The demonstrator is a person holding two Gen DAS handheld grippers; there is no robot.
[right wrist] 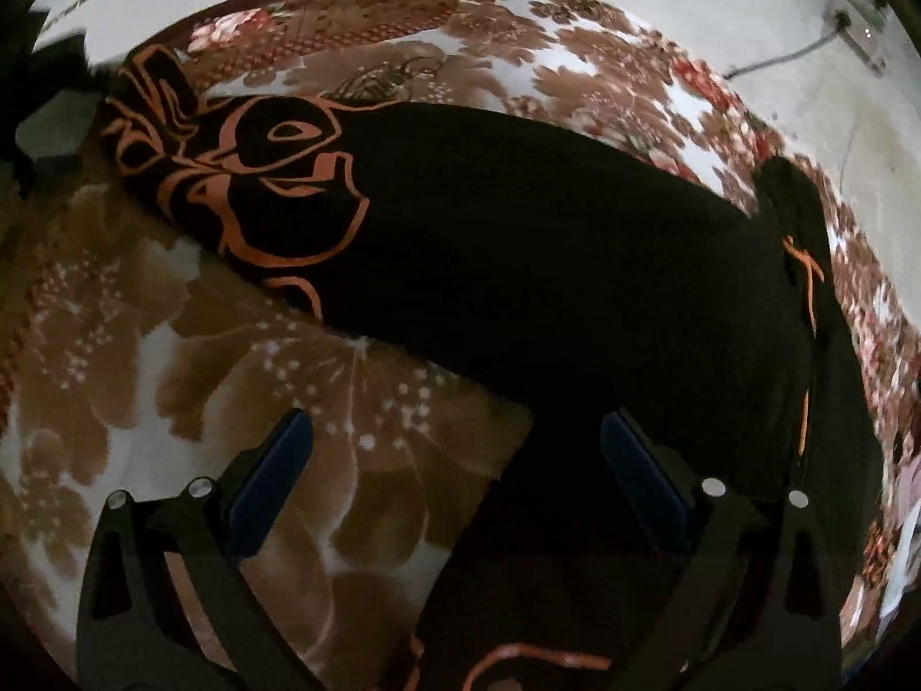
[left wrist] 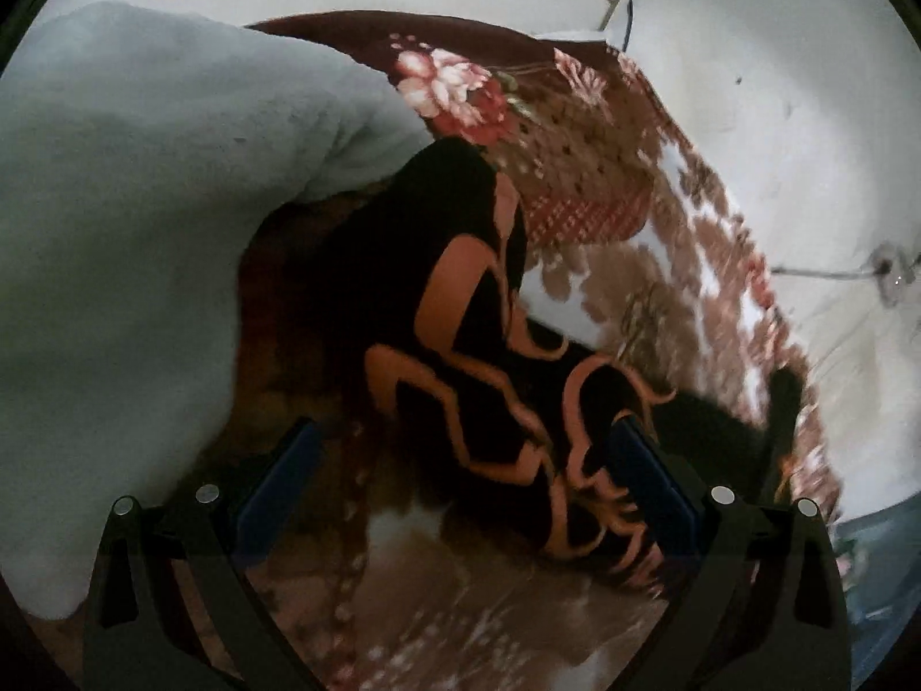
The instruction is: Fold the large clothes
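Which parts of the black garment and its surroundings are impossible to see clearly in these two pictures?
- Left wrist view: the pale green blanket covers the left of the floral bedspread.
- Left wrist view: motion blur smears the black garment and its orange print.
- Right wrist view: the garment's near end is cut off by the bottom edge.
- Right wrist view: its folds vanish in the dark cloth.

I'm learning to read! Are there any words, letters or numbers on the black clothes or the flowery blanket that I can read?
None: no words, letters or numbers show in either view.
black garment: only orange swirl patterns, not writing.
floral blanket: only flowers and dots.
pale grey blanket: plain.
white wall: just small marks, no text.
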